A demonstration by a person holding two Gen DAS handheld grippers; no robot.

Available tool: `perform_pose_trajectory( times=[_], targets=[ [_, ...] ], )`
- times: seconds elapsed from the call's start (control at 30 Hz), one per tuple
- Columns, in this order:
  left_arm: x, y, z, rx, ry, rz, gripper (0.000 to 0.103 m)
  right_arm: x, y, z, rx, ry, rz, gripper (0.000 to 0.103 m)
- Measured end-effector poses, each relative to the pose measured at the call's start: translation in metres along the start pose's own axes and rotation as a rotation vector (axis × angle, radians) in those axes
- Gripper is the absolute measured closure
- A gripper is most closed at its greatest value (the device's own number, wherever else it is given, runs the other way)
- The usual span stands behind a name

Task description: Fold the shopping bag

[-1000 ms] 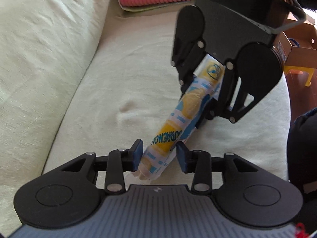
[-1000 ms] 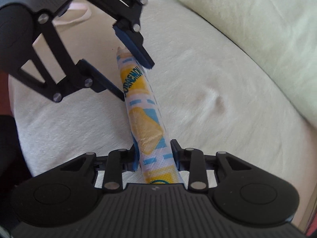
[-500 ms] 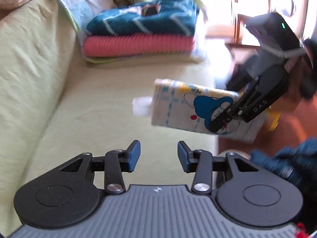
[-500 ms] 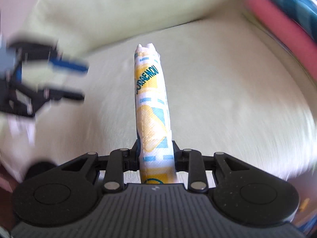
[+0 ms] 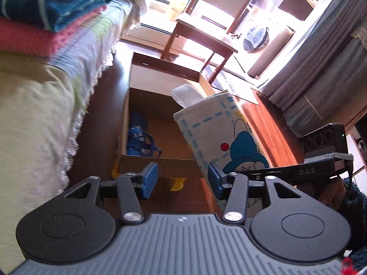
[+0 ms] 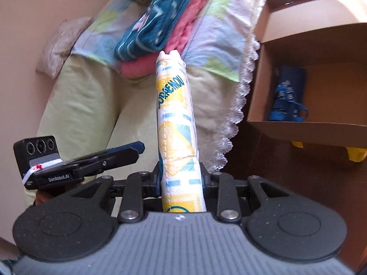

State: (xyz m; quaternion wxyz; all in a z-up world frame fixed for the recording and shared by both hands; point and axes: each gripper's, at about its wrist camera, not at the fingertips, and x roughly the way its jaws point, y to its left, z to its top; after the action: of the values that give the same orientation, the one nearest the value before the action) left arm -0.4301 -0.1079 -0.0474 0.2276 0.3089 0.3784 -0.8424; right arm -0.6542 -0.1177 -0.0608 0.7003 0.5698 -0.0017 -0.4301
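The shopping bag (image 6: pixel 175 114), white with yellow and blue print, is folded into a thick flat pack. My right gripper (image 6: pixel 181 181) is shut on its lower end, and the pack stands up out of the jaws. In the left wrist view the same bag (image 5: pixel 218 133) shows its cartoon face, held in the air over the near end of an open cardboard box (image 5: pixel 160 75) by my right gripper (image 5: pixel 252 171), seen edge-on. My left gripper (image 5: pixel 182 181) is open and holds nothing. It hangs just left of the bag, and its right pad (image 5: pixel 214 181) overlaps the bag's lower edge.
The cardboard box (image 6: pixel 298 128) stands on a wooden floor beside the sofa (image 6: pixel 91 105) and holds a blue bag (image 6: pixel 286 100). Folded teal and pink blankets (image 6: pixel 160 29) lie on the sofa's lace-edged cover. A wooden table (image 5: pixel 206 36) and grey curtains (image 5: pixel 309 68) stand beyond.
The left gripper let go of the bag and drew away. Both grippers swung from the sofa seat toward the box on the floor. The right gripper rolled and carried the bag along.
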Motion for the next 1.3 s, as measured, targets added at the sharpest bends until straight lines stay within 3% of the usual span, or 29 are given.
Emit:
perform_pose_trajectory(
  times=[0.1,0.23,0.37,0.47,0.63,0.83,0.93,1.07,1.23,1.3],
  targets=[
    [0.047,-0.005,0.012,-0.045,0.028,-0.093,0.050,-0.024,-0.038,0.012,0.094,-0.063,0.039,0.077],
    [0.091,-0.002,0.032,-0.106,0.043,-0.216,0.049,-0.024,-0.078,0.030,0.203,-0.098,0.120,0.077],
    [0.122,0.011,0.049,-0.170,0.055,-0.365,0.048,-0.028,-0.099,0.045,0.281,-0.108,0.183,0.077],
    [0.142,0.019,0.065,-0.196,0.065,-0.429,0.048,-0.026,-0.111,0.056,0.328,-0.102,0.248,0.077],
    [0.168,0.029,0.092,-0.193,0.098,-0.471,0.048,-0.017,-0.122,0.070,0.352,-0.095,0.286,0.077],
    [0.196,0.032,0.110,-0.138,0.143,-0.462,0.053,-0.009,-0.139,0.074,0.394,-0.117,0.280,0.075],
    [0.206,0.032,0.115,-0.123,0.146,-0.457,0.058,-0.004,-0.147,0.076,0.420,-0.121,0.239,0.068],
    [0.225,0.039,0.124,-0.129,0.150,-0.441,0.065,0.001,-0.156,0.085,0.428,-0.123,0.125,0.050],
    [0.248,0.050,0.144,-0.150,0.156,-0.451,0.066,0.004,-0.161,0.103,0.394,-0.155,0.038,0.047],
    [0.256,0.054,0.155,-0.151,0.153,-0.462,0.066,0.003,-0.164,0.110,0.387,-0.176,0.044,0.056]
  ],
)
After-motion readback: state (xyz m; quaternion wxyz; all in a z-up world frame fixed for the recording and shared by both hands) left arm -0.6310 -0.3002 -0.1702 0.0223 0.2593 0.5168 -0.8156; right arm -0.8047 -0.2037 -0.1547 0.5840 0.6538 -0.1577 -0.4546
